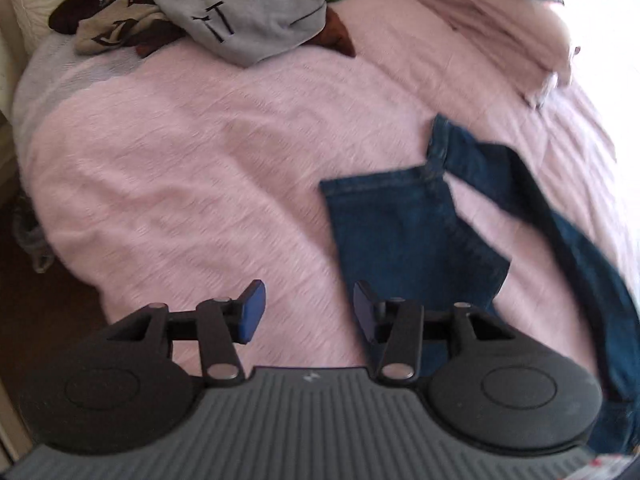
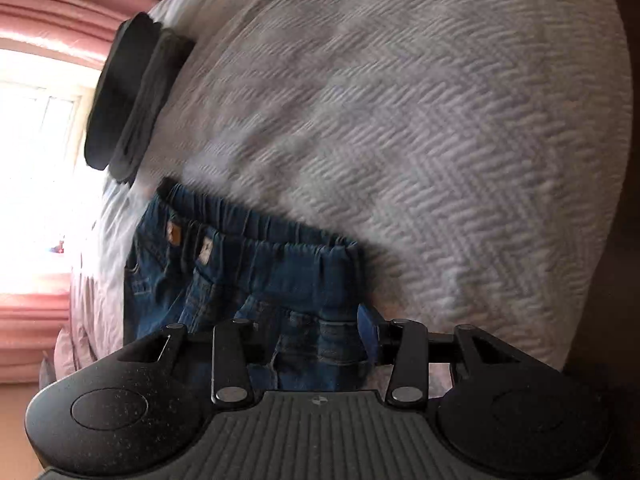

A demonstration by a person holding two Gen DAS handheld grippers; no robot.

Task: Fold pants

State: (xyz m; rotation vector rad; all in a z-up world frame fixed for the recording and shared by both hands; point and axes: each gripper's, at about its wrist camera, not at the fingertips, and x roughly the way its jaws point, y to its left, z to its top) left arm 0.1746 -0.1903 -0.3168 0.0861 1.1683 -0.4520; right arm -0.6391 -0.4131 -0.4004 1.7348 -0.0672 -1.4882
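Denim pants between spread right hand-held gripper (unpinched) | left hand-held gripper spread, beside pants

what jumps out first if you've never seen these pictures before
The dark blue jeans stand out against the pale pink bedspread, lying right of centre in the left wrist view; their elastic waistband fills the lower middle of the right wrist view. A heap of clothes with a grey garment sits at the far edge of the bed.
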